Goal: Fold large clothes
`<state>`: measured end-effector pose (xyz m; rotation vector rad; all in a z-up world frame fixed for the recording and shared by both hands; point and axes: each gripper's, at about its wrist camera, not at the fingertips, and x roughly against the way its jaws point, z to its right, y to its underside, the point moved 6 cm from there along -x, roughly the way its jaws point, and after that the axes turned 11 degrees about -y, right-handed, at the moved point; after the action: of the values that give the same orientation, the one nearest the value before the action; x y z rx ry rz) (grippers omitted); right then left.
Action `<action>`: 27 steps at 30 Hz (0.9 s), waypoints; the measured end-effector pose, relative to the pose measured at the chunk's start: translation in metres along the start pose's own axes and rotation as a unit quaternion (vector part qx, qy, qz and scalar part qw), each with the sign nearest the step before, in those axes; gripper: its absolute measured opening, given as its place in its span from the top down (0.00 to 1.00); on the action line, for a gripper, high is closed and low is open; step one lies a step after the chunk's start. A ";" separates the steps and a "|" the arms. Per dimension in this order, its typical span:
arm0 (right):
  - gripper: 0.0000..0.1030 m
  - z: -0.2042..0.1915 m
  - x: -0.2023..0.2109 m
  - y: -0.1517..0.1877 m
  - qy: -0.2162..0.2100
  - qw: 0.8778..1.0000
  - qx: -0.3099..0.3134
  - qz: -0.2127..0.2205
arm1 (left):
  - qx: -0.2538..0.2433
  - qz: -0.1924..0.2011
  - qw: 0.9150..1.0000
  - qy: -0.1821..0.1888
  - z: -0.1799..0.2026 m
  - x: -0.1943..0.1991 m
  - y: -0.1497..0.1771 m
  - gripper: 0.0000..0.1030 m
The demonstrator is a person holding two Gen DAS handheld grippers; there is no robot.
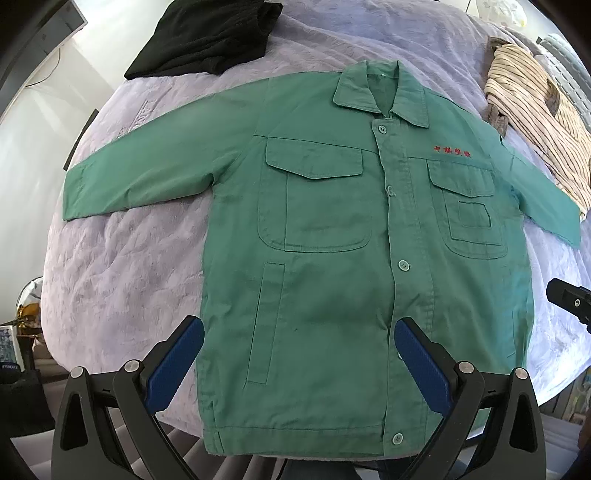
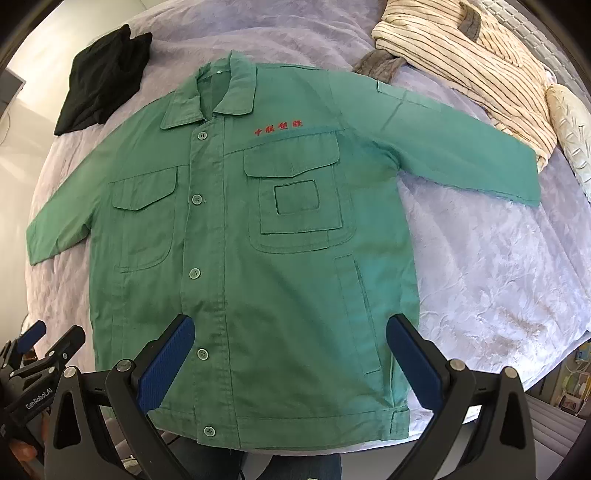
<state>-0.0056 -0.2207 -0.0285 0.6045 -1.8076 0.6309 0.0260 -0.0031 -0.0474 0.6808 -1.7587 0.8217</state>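
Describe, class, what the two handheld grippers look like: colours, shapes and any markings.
Both the left gripper and the right gripper have black angular frames with silver round pivot bolts and two fingers faced with ribbed blue pads. White "GenRobot.AI" lettering marks the left one's body.

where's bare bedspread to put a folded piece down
Bare bedspread lies below the green jacket's right-view sleeve, and below its other sleeve. The far edge is crowded: black garment, striped garment.
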 end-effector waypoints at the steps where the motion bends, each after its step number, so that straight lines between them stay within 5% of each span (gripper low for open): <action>1: 0.00 0.000 0.000 0.000 0.000 1.000 0.000 -0.001 | 0.000 0.000 1.000 0.000 0.000 0.000 0.000 0.00; 27: 0.00 -0.003 0.000 0.002 0.001 1.000 0.000 0.000 | -0.001 -0.002 1.000 -0.001 0.001 0.002 0.001 0.00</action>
<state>-0.0054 -0.2174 -0.0281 0.6044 -1.8064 0.6315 0.0243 -0.0034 -0.0463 0.6828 -1.7590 0.8175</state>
